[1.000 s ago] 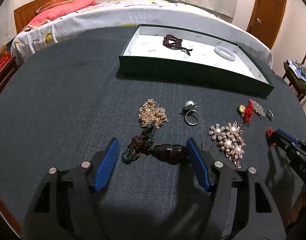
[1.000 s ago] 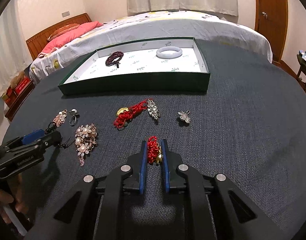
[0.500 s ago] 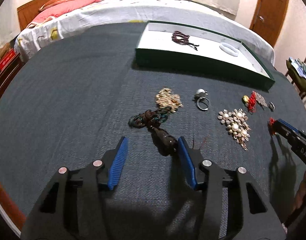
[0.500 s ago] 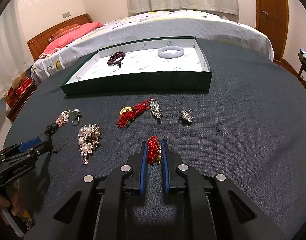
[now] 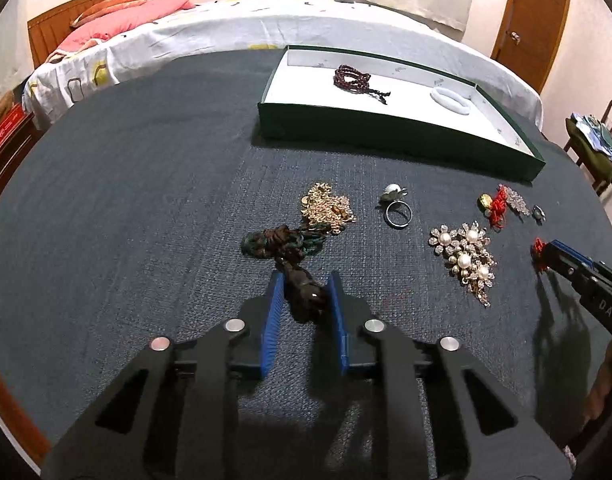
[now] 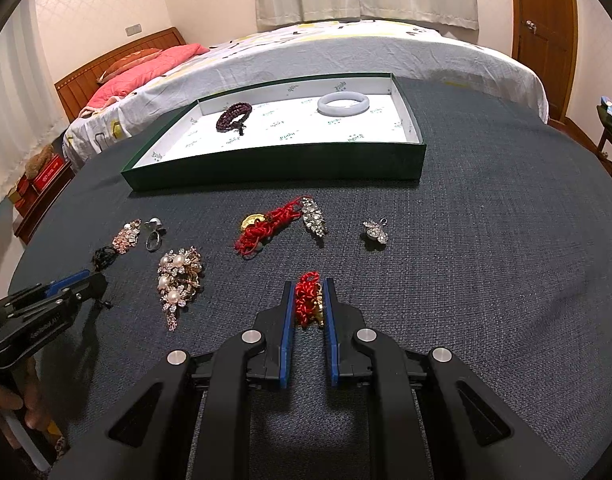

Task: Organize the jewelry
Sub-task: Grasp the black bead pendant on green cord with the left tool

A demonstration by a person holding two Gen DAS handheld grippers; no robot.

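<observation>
My left gripper (image 5: 304, 280) is shut on the dark bead end of a dark cord necklace (image 5: 282, 242) lying on the dark table. My right gripper (image 6: 309, 288) is shut on a red knotted cord charm (image 6: 307, 300). Loose on the table lie a gold chain (image 5: 325, 208), a pearl ring (image 5: 395, 210), a pearl brooch (image 5: 463, 258), a red cord with gold charm (image 6: 266, 228), a crystal leaf (image 6: 313, 220) and a small crystal pendant (image 6: 375, 232). The green tray (image 6: 274, 166) holds a dark bead bracelet (image 6: 234, 114) and a white bangle (image 6: 343, 104).
A bed (image 6: 345, 52) with white cover and pink pillows stands behind the table. A wooden door (image 6: 545, 28) is at the back right. A chair with clothes (image 5: 593, 136) stands to the right of the table.
My left gripper has closed from wide open onto the bead end of the dark cord necklace and turned to line up with it. My right gripper stays shut on the red charm.
</observation>
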